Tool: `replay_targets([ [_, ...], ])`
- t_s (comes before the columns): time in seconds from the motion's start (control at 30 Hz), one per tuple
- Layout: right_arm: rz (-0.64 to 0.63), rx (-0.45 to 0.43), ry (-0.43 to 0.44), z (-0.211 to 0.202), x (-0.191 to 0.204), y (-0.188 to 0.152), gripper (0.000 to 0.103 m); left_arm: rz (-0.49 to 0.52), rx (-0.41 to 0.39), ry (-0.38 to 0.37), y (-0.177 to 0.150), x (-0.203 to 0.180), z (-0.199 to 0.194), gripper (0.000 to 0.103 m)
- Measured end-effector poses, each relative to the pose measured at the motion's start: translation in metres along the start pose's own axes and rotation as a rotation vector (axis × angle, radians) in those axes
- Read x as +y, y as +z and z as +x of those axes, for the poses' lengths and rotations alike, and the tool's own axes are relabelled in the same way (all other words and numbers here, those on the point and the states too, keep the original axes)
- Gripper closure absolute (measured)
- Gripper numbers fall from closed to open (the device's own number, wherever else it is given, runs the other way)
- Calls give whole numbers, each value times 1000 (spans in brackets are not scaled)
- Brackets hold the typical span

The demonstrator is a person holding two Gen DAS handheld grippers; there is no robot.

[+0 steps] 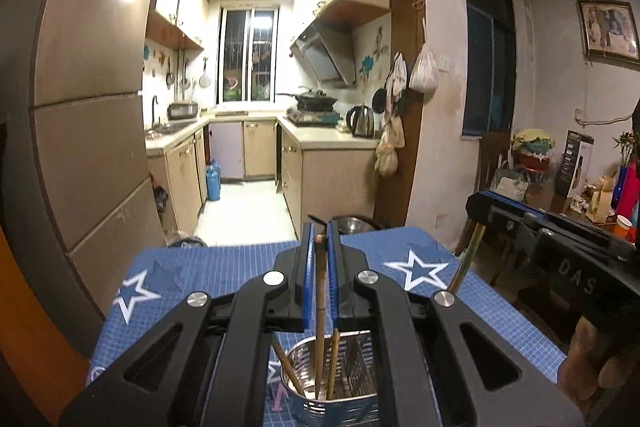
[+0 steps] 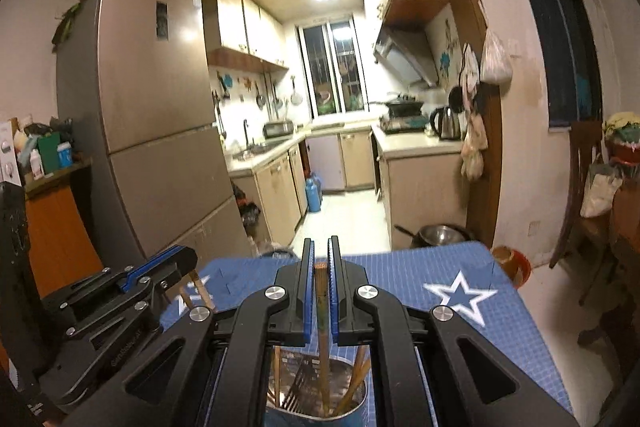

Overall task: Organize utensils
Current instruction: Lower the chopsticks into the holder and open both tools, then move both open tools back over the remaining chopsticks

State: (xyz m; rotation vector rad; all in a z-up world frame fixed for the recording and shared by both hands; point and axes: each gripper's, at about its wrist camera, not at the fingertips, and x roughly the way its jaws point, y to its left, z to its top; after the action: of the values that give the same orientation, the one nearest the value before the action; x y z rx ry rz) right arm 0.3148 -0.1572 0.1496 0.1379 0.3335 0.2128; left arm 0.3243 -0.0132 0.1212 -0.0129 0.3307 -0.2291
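Observation:
My left gripper (image 1: 320, 231) is shut on a brown wooden chopstick (image 1: 320, 303) that stands upright with its lower end inside a shiny metal utensil holder (image 1: 352, 399). Other chopsticks lean in that holder. My right gripper (image 2: 321, 247) is shut on another chopstick (image 2: 322, 307) whose lower end also sits in the holder (image 2: 360, 407). In the left wrist view the right gripper (image 1: 480, 203) shows at the right with its chopstick (image 1: 466, 259). In the right wrist view the left gripper (image 2: 176, 259) shows at the left.
The holder stands on a table with a blue grid cloth (image 1: 240, 267) printed with white stars (image 2: 460, 295). Beyond the far edge lie a metal bowl (image 2: 440, 235) on the floor, a fridge (image 2: 152, 107) at left and a chair (image 2: 580, 187) at right.

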Motion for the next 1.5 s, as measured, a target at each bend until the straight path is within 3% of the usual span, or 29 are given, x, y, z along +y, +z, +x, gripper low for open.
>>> replay_targets([
  [0.17, -7, 43, -20, 8, 1, -14, 95, -21, 45, 18, -14, 4, 9, 97],
  [0.3, 5, 20, -35, -1, -5, -10, 95, -20, 12, 31, -6, 8, -6, 96],
  [0.43, -1, -20, -38, -30, -15, -4, 95, -56, -83, 37, 13, 19, -47, 95],
  [0.5, -1, -33, -40, -45, -23, -3, 95, -80, -133, 48, 18, 27, -70, 80],
  [0.53, -4, -39, -46, -55, -28, -5, 95, -89, -163, 67, 19, 31, -85, 77],
  [0.73, -45, -8, -51, -116, -60, -39, 93, -73, -191, 133, 4, 39, -141, 76],
  [0.87, -104, 42, -63, -166, -79, -81, 86, 55, -127, 160, -46, 28, -179, 65],
  [1.0, -134, 123, -98, -207, -95, -135, 86, 175, -41, 172, -103, 14, -202, 65],
  [1.2, -117, 217, -113, -253, -95, -222, 86, 273, 117, 113, -193, -10, -232, 65],
  [1.37, -107, 245, -124, -277, -84, -274, 86, 221, 226, 41, -240, -20, -245, 66],
  [1.5, -95, 241, -128, -294, -76, -309, 86, 207, 258, 33, -273, -27, -249, 66],
])
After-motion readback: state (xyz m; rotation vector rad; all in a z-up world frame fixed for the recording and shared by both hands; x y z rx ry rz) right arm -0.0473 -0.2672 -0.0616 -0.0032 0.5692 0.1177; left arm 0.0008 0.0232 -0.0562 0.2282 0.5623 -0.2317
